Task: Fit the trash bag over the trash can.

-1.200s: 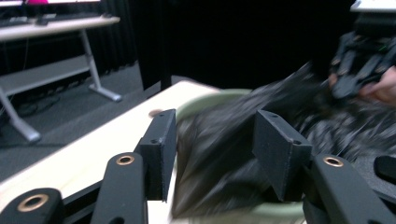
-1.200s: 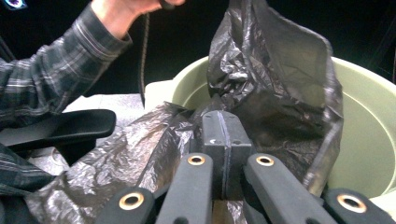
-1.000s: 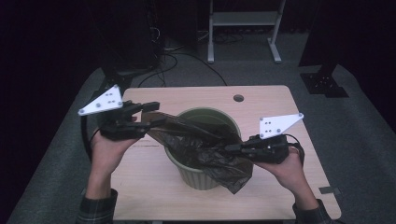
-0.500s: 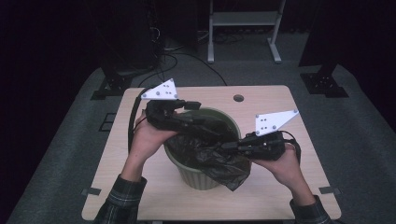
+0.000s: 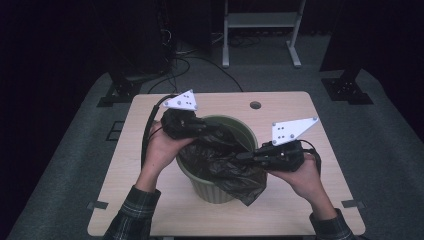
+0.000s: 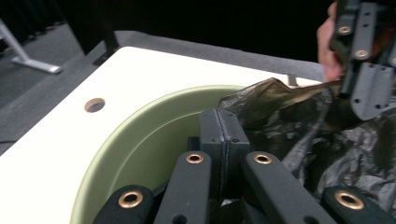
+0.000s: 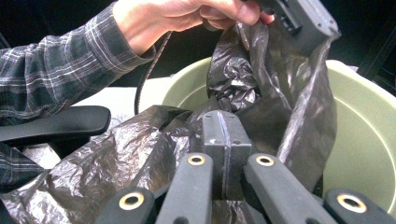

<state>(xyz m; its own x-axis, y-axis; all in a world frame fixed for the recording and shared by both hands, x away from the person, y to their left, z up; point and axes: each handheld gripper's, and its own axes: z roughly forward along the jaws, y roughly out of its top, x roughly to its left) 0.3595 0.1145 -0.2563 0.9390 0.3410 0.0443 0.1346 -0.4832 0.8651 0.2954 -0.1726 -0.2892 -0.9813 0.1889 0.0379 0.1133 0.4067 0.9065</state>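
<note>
Both grippers, left (image 5: 200, 131) and right (image 5: 245, 155), reach inward over the bin (image 5: 215, 187) (fingers clamped on the bag (image 5: 225, 167)).

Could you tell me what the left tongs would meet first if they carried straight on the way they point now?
Probably the black bag bunched right ahead of the left tongs, with the green bin wall just beside it; depth there is hard to judge.
</note>
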